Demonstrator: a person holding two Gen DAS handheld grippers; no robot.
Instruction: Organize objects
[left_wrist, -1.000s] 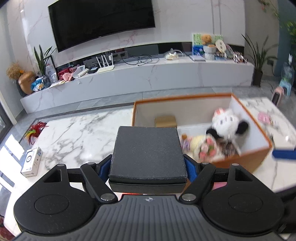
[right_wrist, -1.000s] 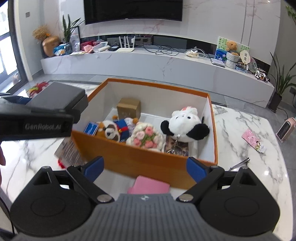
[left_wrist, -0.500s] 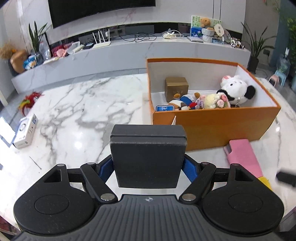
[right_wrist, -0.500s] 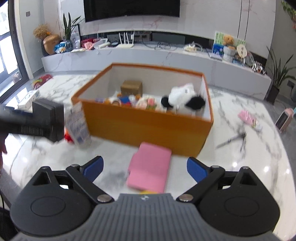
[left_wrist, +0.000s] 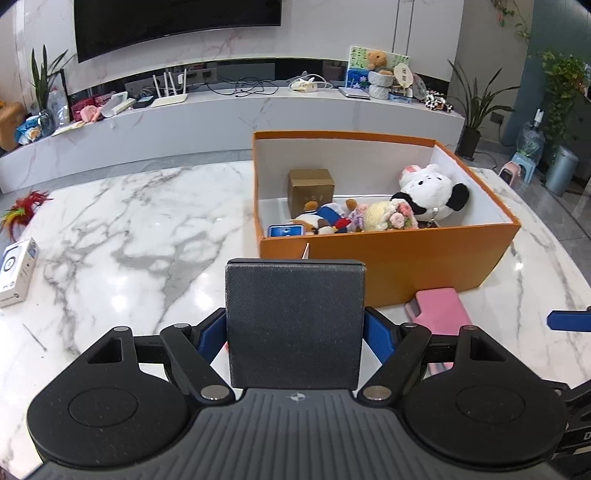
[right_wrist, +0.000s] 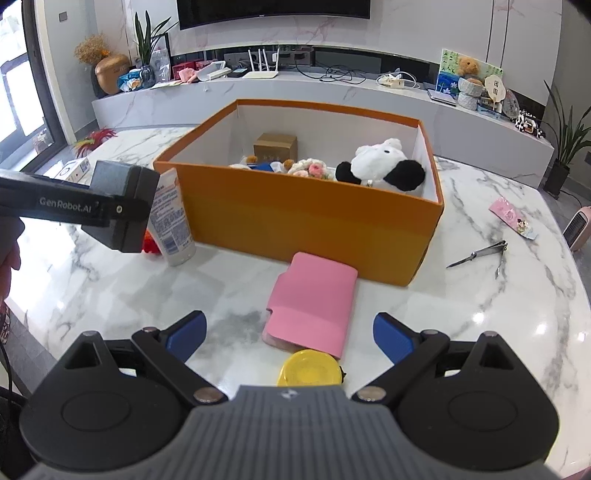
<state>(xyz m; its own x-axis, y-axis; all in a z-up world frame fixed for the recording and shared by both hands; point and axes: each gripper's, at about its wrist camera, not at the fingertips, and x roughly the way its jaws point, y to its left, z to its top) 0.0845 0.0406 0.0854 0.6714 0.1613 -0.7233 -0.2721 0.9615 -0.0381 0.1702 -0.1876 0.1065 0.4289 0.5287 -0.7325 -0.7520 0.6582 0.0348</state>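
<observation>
left gripper (left_wrist: 295, 325) clenched on a dark grey square box (left_wrist: 293, 325). right gripper (right_wrist: 290, 332) released; flat pink wallet (right_wrist: 312, 304) just ahead, long axis toward the orange cardboard box (right_wrist: 306, 221).

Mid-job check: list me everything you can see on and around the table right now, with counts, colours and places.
orange box: 1, orange with white inside, mid-table
panda plush: 1, white and black, in box, right side
small cardboard box: 1, brown, in box, back
crochet bouquet: 1, cream and pink, in box, middle
pink wallet: 1, pink, on table before the box
yellow lid: 1, yellow, nearest the right gripper
white tube: 1, white, upright at box's left corner
nail clippers: 1, silver, table right
white carton: 1, white, table far left
black case: 1, dark grey, held
left gripper: shut on black case
right gripper: open, empty
</observation>
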